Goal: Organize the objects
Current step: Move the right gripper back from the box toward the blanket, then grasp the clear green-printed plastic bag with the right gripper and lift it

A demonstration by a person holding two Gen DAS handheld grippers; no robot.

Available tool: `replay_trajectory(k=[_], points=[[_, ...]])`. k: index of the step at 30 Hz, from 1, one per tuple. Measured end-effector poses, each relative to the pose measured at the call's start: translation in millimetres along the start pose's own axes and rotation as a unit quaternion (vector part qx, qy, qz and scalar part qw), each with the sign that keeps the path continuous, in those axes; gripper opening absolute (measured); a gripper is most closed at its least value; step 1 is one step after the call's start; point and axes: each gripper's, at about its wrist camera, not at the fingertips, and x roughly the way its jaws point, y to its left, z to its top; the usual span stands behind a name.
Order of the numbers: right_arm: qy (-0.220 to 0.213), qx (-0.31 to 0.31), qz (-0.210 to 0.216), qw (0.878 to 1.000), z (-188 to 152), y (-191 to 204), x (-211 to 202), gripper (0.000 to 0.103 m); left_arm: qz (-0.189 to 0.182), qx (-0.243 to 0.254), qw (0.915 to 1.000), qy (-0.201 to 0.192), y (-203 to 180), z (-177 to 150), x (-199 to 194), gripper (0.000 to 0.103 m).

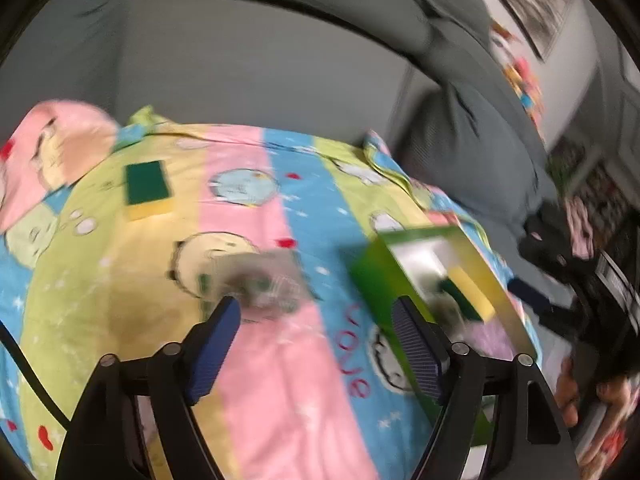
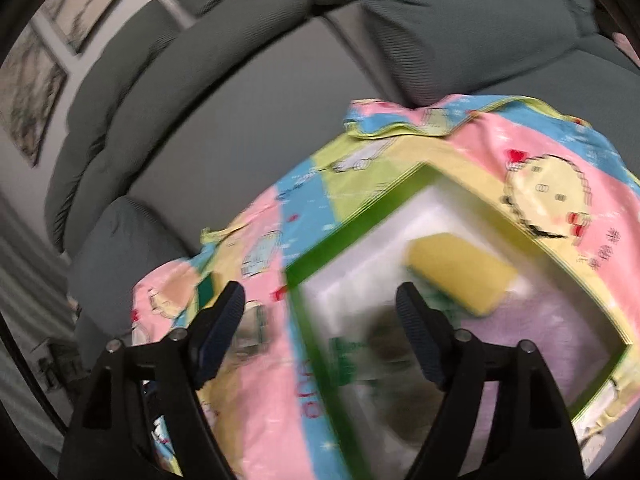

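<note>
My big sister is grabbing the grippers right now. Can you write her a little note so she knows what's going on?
Left gripper: open, holding nothing, above the blanket.
Right gripper: open, holding nothing, over the green box.
Done: one sponge lies in the box, along with some blurry things I cannot identify.
Left: another sponge is out on the blanket, and a clear packet near the left fingertips. They probably go into the box next.

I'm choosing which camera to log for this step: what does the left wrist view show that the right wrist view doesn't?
Only the left wrist view shows the whole loose sponge lying green side up, and the clear packet by the left gripper. Only the right shows the green box interior fully. Both show the striped cloth and a sponge in the box.
</note>
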Motion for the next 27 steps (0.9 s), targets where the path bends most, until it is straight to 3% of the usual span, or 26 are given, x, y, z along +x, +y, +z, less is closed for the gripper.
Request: replay_trajectory(k=[6, 10, 16, 19, 22, 27], points=[[0.06, -0.065, 0.044, 0.995, -14.6, 58.9, 46.9, 0.085, -0.022, -0.081, 0.9965, 0.003, 60.7, -4.0, 21.1, 0.079], [0.139, -0.1, 0.044, 0.984, -28.2, 89.8, 103.2, 0.085, -0.021, -0.122, 0.9915, 0.04, 87.4, -8.2, 42.4, 0.079], [0.201, -0.13, 0.007, 0.971, -31.8, 111.0, 167.8, 0.083, -0.034, -0.114, 0.9904, 0.071, 87.4, -8.4, 69.9, 0.079], [0.204, -0.129, -0.02, 0.97, -34.1, 103.5, 182.2, 0.083, -0.03, -0.1, 0.9903, 0.092, 81.2, -10.0, 82.8, 0.079], [0.237, -0.118, -0.013, 0.964, -44.2, 95.8, 201.4, 0.081, -0.031, -0.101, 0.9894, 0.099, 81.2, -12.9, 92.5, 0.079], [0.242, -0.123, -0.029, 0.962, -50.3, 93.3, 216.3, 0.079, -0.035, -0.097, 0.9907, 0.088, 83.1, -13.6, 91.5, 0.079]])
